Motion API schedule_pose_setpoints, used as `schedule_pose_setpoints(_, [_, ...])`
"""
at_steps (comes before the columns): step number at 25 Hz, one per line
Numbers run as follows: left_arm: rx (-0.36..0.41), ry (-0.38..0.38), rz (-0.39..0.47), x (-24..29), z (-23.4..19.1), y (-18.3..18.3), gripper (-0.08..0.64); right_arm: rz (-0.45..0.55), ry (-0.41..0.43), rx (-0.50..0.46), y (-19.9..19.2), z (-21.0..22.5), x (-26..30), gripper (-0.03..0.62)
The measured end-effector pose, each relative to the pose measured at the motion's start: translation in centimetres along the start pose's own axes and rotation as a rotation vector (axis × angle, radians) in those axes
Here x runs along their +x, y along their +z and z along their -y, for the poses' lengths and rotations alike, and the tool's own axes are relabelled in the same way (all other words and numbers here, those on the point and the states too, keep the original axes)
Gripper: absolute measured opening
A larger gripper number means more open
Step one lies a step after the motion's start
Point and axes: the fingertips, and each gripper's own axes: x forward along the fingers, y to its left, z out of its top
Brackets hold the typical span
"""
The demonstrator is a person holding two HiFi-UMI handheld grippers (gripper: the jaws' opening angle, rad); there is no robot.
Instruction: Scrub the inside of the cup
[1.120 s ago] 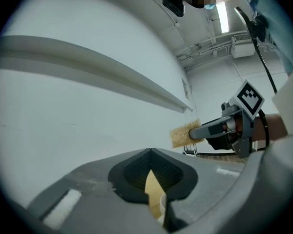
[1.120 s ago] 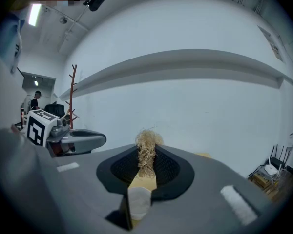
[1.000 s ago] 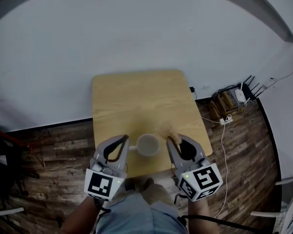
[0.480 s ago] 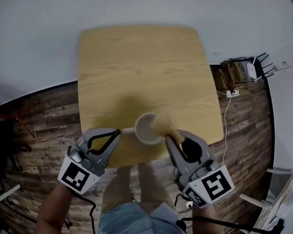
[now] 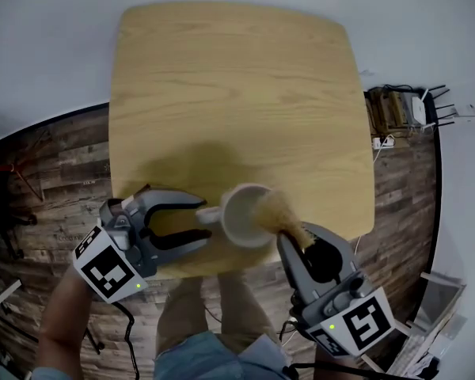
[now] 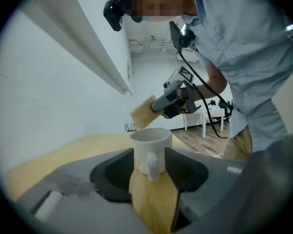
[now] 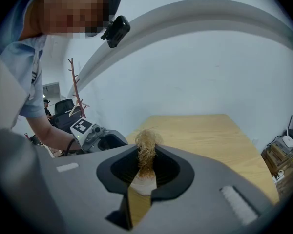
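Head view: the white cup [image 5: 244, 216] stands at lower centre, near the front edge of the wooden table [image 5: 222, 77]. My left gripper [image 5: 202, 222] is opening, with the cup's handle between its jaws but unpressed. My right gripper [image 5: 299, 242] clamps the bristle brush [image 5: 275, 210].

Left gripper view: the jaws stand apart on either side of the handle, and the brush [image 6: 144, 112] hangs just above the rim of the cup [image 6: 151, 143].

Right gripper view: the jaws are closed on the brush [image 7: 146, 152] stem.

I judge the scrubbing itself remains to be done.
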Motion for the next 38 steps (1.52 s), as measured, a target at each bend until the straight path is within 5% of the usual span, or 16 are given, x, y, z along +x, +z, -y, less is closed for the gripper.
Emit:
schedule_pose_setpoints(9, [0.037,-0.033,-0.094,2.2,0.2,-1.9,0.206,-0.008,0.001,0.008,0.3,0.8,0.5,0.066])
schedule_pose_setpoints(13, [0.070,-0.028,-0.114,2.4,0.4,-2.1,0.110,-0.013,0.001,0.008,0.0,0.6,0.5,0.066])
schedule_pose_setpoints(17, [0.023,-0.034,-0.130,2.6,0.1,-2.0,0.101,-0.016,0.001,0.014,-0.1,1.2,0.3,0.066])
schedule_pose_setpoints(22, [-0.018,-0.098,-0.255,2.6,0.1,-2.3,0.097,-0.015,-0.007,0.031,-0.4,1.8,-0.5,0.066])
schedule_pose_setpoints(27, [0.028,-0.127,-0.374,2.4,-0.1,-2.7,0.097,-0.013,-0.014,0.053,-1.1,2.3,-1.4,0.066])
schedule_pose_setpoints(34, [0.026,-0.135,-0.483,3.3,-0.6,-1.1,0.095,-0.090,0.064,0.034,-2.4,2.2,-1.9,0.066])
schedule_pose_setpoints(38, [0.056,-0.149,-0.526,4.2,-0.3,0.6,0.095,-0.153,0.141,-0.065,-3.2,1.6,-1.4,0.064])
